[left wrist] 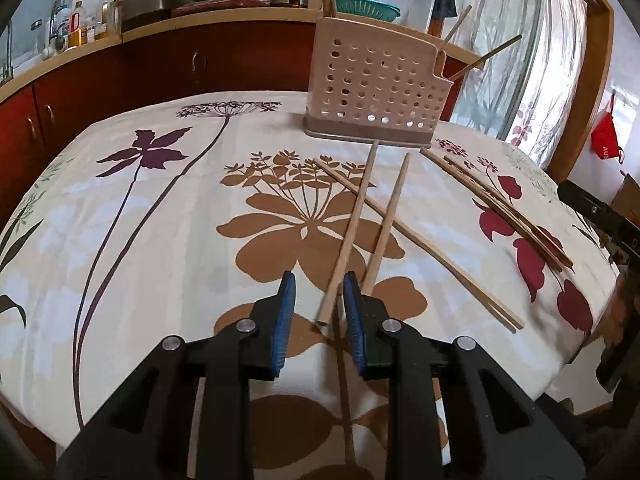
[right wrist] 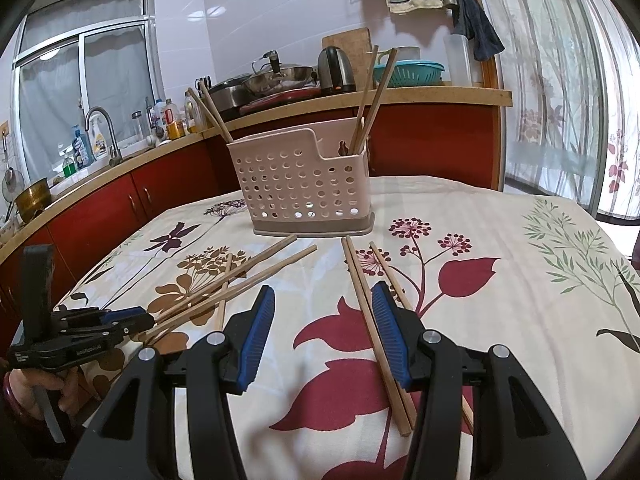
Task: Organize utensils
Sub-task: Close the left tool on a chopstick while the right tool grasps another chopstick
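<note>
Left gripper (left wrist: 319,306) and right gripper (right wrist: 323,336) both hang spread over chopsticks (left wrist: 348,236); no writing is legible.

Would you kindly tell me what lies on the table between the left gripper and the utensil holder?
In the left wrist view, two chopsticks run from the left gripper towards the utensil holder, crossing a third; otherwise only tablecloth.
</note>
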{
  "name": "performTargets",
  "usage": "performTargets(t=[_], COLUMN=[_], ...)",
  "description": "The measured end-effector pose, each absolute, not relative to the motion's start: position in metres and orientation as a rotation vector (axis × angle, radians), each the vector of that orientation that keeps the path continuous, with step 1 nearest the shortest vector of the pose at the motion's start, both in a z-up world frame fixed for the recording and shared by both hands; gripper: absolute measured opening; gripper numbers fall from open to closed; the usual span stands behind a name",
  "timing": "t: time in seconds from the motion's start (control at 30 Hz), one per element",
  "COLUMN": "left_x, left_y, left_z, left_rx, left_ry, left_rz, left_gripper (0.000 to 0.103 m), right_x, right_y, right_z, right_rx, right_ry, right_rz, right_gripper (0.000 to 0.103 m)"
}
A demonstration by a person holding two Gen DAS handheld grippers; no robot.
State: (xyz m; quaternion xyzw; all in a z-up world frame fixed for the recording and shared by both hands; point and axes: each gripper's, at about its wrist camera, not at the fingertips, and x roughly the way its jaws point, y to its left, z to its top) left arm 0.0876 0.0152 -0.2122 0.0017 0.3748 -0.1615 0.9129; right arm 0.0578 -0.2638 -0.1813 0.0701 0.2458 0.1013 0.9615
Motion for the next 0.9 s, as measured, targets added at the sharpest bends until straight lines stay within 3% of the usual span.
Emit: performTargets(t=[0.2, 0.4, 0.9], left_x=[0.087, 0.086, 0.08], left_y=[0.011, 0.006, 0.001], left_z=[-0.216, -0.22, -0.222], left_rx=[0.029, 0.049, 0.104], left_ry=[0.77, 0.761, 0.728], left_rz=[-0.339, -0.341, -0.329], left_gripper=[0.024, 0.012, 0.01], right_x=[0.058, 0.059, 0.051], right_y=[-0.263, -0.264, -0.277], right_z=[-0.181, -0.181, -0.197], right_rx=[0.142, 0.142, 0.128], right_ry=[0.498, 0.499, 0.528], right_rz=[0.205, 0.204, 0.188], right_gripper=[0.051, 0.051, 0.051])
